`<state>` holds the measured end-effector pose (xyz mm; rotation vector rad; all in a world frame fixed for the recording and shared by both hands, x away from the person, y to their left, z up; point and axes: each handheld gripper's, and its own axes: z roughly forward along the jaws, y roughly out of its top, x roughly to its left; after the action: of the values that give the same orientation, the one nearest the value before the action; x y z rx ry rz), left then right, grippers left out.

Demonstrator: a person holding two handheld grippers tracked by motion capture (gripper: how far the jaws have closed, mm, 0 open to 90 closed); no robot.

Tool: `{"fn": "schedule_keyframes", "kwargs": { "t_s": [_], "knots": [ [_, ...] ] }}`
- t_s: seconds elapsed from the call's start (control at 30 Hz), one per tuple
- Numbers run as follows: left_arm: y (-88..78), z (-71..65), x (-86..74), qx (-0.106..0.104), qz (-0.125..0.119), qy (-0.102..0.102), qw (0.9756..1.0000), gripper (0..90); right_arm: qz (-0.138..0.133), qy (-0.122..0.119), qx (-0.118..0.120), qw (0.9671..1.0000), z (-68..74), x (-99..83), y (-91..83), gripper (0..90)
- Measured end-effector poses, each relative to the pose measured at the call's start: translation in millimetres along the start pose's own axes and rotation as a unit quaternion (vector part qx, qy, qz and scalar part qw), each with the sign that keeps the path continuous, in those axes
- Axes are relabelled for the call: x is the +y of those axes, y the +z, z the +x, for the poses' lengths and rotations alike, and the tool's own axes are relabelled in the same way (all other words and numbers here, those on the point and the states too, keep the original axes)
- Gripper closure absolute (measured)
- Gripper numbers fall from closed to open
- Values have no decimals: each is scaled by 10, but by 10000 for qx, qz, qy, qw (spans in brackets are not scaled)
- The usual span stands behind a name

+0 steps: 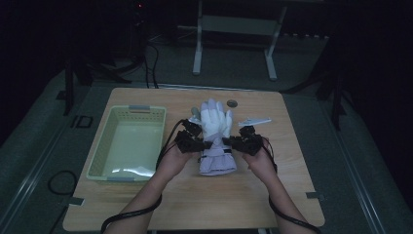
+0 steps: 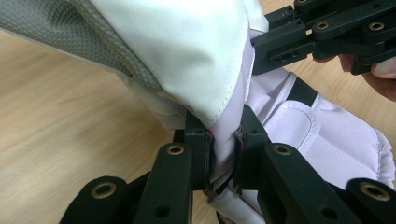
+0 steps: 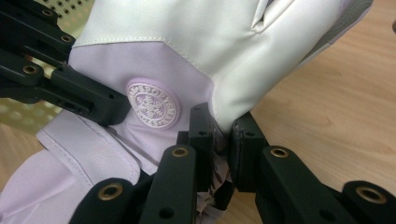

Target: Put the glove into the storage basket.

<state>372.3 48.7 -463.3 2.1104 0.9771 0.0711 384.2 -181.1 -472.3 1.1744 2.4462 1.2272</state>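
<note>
A white and lilac padded glove lies flat on the wooden table, fingers pointing away from me, cuff toward me. My left gripper is shut on the glove's left edge at the wrist; its jaws pinch a fold of lilac fabric. From the other side my right gripper is shut on the glove's right edge, clamping the seam below the round snowflake badge. The glove has a grey textured palm part.
A pale green plastic basket stands left of the glove, nothing in it. A small round grey object and a flat white piece lie beyond the glove. A metal frame stands on the floor past the table.
</note>
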Motion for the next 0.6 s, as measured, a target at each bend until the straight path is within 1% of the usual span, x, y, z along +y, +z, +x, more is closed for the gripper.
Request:
{"fn": "schedule_keyframes", "kwargs": {
  "t_s": [0.13, 0.17, 0.23, 0.4, 0.6],
  "knots": [
    [-143, 13, 35, 16, -23, 41, 10000, 795, -65, -23, 7, 10000, 92, 103, -30, 811],
    [-176, 18, 42, 20, -31, 78, 10000, 795, -76, -38, 5, 10000, 115, 127, -38, 810],
    [-240, 30, 55, -12, -29, 78, 10000, 795, -104, -101, 7, 9999, 161, 170, -54, 810],
    [-392, 39, 90, 30, 38, 150, 9999, 795, -142, -143, 25, 9998, 265, 262, -78, 811],
    [-603, 92, 98, 84, 41, 157, 9998, 795, -178, -279, 59, 9994, 412, 394, -67, 810]
  ]
}}
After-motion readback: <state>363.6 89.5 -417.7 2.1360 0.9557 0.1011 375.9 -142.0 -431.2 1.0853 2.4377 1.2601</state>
